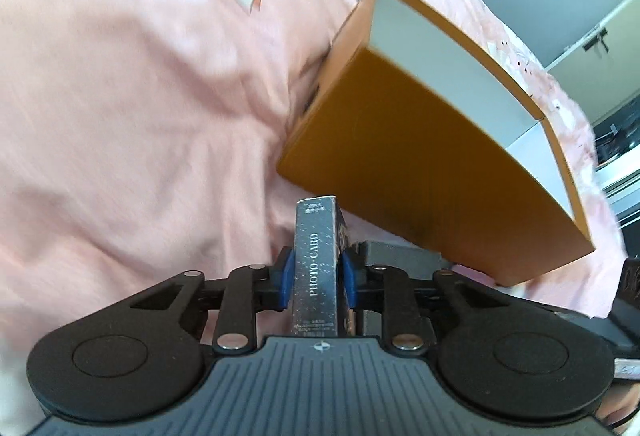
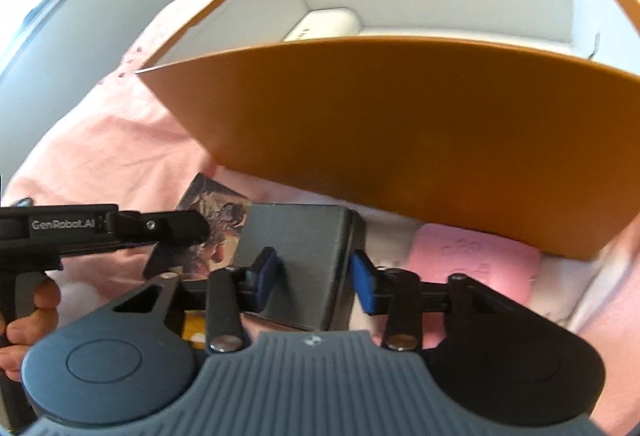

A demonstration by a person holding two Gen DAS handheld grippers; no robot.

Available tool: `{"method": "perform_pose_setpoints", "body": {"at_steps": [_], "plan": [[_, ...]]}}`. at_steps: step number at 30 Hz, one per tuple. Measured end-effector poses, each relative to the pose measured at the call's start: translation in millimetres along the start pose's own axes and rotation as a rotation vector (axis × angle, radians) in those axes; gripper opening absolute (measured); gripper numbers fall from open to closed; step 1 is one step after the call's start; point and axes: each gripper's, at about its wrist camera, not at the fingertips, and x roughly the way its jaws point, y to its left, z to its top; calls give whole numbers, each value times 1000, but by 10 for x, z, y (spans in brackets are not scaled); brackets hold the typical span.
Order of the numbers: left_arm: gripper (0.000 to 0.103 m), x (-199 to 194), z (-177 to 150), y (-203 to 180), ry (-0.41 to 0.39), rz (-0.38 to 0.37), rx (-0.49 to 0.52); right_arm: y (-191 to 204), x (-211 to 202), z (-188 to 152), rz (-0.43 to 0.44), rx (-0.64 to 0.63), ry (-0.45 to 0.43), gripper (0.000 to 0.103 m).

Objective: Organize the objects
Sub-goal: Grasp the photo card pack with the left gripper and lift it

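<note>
My left gripper (image 1: 317, 284) is shut on a slim silver-black photo card box (image 1: 314, 236), held upright between the blue pads above the pink bedcover (image 1: 140, 116). In the right wrist view that same left gripper (image 2: 178, 242) comes in from the left, and the card box's illustrated face (image 2: 218, 220) shows. My right gripper (image 2: 314, 276) hangs open over a grey box (image 2: 304, 236). Its left pad overlaps the box's top and its right pad sits by the box's right edge. The open orange box (image 2: 400, 124) with a white inside stands just beyond.
A white oblong item (image 2: 324, 24) lies inside the orange box (image 1: 400, 156). A flat pink case (image 2: 472, 264) rests to the right of the grey box, with something yellow (image 2: 192, 328) under my left finger. A person's hand (image 2: 24, 316) holds the left gripper's handle.
</note>
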Motion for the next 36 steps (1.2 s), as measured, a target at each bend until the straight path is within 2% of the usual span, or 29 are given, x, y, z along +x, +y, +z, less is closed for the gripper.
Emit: {"method": "perform_pose_setpoints", "body": {"at_steps": [2,6,8,9,12,13,17,20,25,26,28,31,36], "plan": [[27,-40,10,25,-2,10,9,27,32,-7,17,-4,11,41],[27,-28,81,133,11,17,-13,15,88,16,22,32,24,49],[27,-72,34,91,-14,56,28,-24,107,18,17,54,32,57],[27,-40,133,-17,-28,78,44,-42,124,22,18,65,39,62],[27,15,214,27,-46,139,87,-108,208,45,58,106,68,64],[27,22,221,43,-41,137,86,-118,240,51,72,116,77,68],[26,166,226,126,21,90,21,-130,284,59,77,125,82,67],[26,135,215,142,24,89,17,-173,306,58,91,158,77,66],[26,164,186,171,27,85,8,-131,372,49,81,159,85,71],[26,166,178,172,28,86,9,-131,360,36,79,155,84,71],[26,176,174,175,30,88,7,-108,335,57,89,160,73,57],[26,138,161,163,35,89,12,-88,181,88,104,154,49,45],[26,143,149,134,42,87,28,183,-68,68,102,25,-2,41]]}}
